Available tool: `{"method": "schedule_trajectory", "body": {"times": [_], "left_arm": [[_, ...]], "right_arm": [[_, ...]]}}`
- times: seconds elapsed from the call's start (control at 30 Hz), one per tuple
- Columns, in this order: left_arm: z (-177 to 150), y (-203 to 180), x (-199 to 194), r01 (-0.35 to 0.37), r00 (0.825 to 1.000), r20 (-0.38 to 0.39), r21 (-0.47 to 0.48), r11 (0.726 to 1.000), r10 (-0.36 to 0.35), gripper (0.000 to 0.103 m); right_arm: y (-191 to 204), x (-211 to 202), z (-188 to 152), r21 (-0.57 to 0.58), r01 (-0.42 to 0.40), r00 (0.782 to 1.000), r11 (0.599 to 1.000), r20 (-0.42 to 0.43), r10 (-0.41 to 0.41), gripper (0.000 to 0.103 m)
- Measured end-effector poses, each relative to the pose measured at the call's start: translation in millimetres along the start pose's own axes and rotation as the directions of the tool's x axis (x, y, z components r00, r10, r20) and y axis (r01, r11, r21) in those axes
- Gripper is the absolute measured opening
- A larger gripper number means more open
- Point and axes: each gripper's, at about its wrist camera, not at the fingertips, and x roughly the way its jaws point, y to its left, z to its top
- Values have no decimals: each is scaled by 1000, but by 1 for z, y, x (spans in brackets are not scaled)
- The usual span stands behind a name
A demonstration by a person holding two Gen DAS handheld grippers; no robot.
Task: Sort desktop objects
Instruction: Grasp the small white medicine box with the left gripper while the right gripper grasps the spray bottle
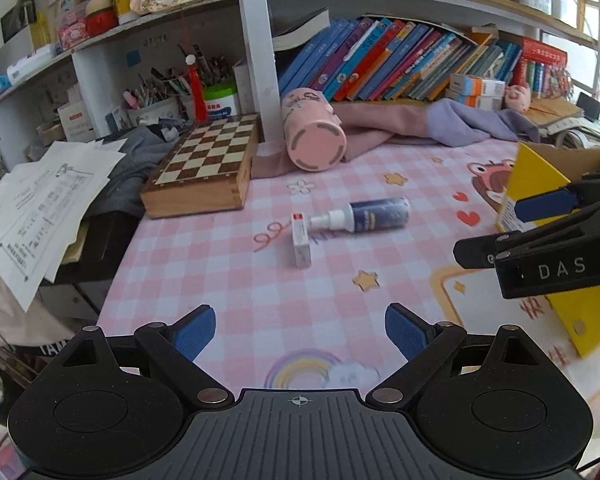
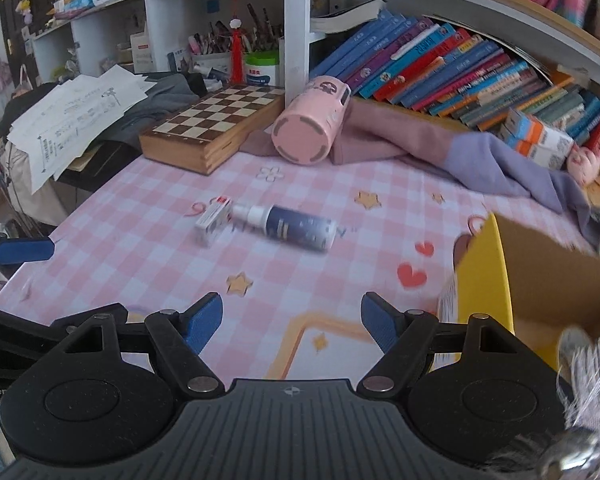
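Two loose items lie at the centre of the pink checked worktop (image 1: 228, 272): one dark blue spray bottle with a white nozzle (image 1: 374, 213), on its side, and one small white carton with a red end (image 1: 301, 240), just beside the nozzle at the bottle's nine o'clock. One pink cylindrical cup (image 1: 315, 136) lies tipped over at twelve o'clock, against a pink and lilac cloth (image 1: 452, 124). One wooden chessboard box (image 1: 204, 164) sits at ten o'clock, and one yellow cardboard box (image 2: 484, 280), open-topped, stands at three o'clock.

Both tools are empty. The left gripper (image 1: 300, 332) has its jaws wide with nothing between them, and so does the right gripper (image 2: 292, 320).

Risks, as I judge them: the round bottle could roll away if a pad nudges it off-centre; carton and nozzle lie so close that closing on one may drag the other; the two grippers, near each other, could collide on reaching in together.
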Motion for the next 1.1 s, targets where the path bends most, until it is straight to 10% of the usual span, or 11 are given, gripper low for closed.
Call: {"method": "schedule_trajectory", "body": {"times": [0.57, 1.1], "left_arm": [[40, 4, 92, 1, 1000, -28, 5, 1000, -1, 92], [52, 9, 154, 29, 992, -124, -44, 999, -35, 36]], "right_arm": [[-12, 102, 88, -341, -103, 990, 934, -127, 63, 62], [-6, 174, 96, -415, -299, 925, 859, -349, 153, 46]]}}
